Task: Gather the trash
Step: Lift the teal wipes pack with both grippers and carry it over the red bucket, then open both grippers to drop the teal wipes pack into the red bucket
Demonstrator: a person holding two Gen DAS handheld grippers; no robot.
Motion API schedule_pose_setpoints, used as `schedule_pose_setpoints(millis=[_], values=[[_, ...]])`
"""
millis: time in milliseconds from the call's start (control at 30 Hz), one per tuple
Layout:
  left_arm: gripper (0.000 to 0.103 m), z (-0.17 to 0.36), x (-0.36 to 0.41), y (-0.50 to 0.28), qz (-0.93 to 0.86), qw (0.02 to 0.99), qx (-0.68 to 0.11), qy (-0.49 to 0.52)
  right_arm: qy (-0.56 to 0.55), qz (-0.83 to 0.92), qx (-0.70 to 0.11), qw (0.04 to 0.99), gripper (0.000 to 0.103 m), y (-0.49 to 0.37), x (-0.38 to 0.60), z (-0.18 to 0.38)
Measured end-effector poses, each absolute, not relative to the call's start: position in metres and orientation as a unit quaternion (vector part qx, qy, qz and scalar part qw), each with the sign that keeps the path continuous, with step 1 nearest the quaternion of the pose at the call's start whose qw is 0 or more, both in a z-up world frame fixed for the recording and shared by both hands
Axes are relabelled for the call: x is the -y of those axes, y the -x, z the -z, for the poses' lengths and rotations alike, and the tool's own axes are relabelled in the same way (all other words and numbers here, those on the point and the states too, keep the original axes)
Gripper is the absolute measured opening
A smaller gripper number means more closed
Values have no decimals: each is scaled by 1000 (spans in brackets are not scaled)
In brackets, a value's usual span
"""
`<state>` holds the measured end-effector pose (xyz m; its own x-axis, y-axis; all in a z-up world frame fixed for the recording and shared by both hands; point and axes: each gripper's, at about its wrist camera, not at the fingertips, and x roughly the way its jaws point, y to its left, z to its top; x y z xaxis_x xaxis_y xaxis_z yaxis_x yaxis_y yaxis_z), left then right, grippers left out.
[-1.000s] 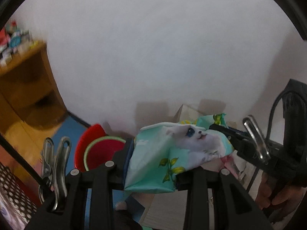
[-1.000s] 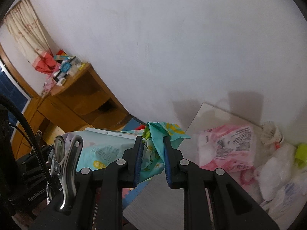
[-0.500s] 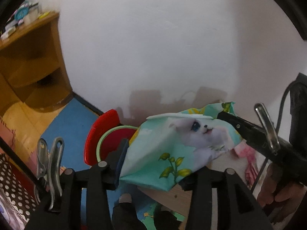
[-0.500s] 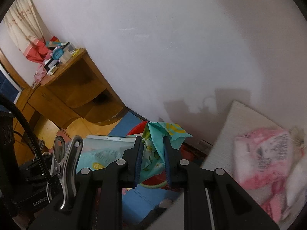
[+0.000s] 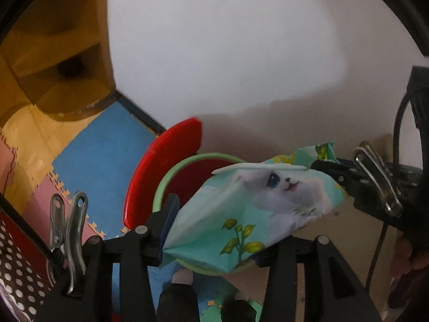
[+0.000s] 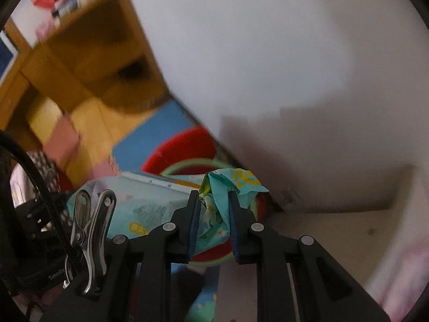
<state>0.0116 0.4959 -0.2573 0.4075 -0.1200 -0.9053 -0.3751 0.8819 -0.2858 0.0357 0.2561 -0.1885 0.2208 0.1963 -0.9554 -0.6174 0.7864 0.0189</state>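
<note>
The teal wet-wipe pack [image 5: 257, 214] was held pinched at opposite ends by left gripper [image 5: 214, 244] and right gripper [image 6: 213, 225]. Over the last second it was carried off the table; the red bin [image 5: 161, 171] now lay directly beyond the fingers. Release was judged imminent.

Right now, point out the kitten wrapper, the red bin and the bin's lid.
kitten wrapper [image 5: 270, 196], left wrist view, on the printed kitten's face.
red bin [image 5: 161, 187], left wrist view, on its green rim.
lid [image 5: 161, 163], left wrist view, on the raised red flap's inner face.
</note>
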Motion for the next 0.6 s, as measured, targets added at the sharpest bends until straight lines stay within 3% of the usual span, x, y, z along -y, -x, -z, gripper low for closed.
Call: schedule_pose_setpoints(millis=[167, 600], values=[[48, 312, -506, -14, -100, 797, -547, 236, 226, -277, -586, 727, 21, -54, -282, 249], [47, 377, -491, -38, -97, 796, -570, 177, 291, -239, -658, 652, 21, -84, -289, 358]])
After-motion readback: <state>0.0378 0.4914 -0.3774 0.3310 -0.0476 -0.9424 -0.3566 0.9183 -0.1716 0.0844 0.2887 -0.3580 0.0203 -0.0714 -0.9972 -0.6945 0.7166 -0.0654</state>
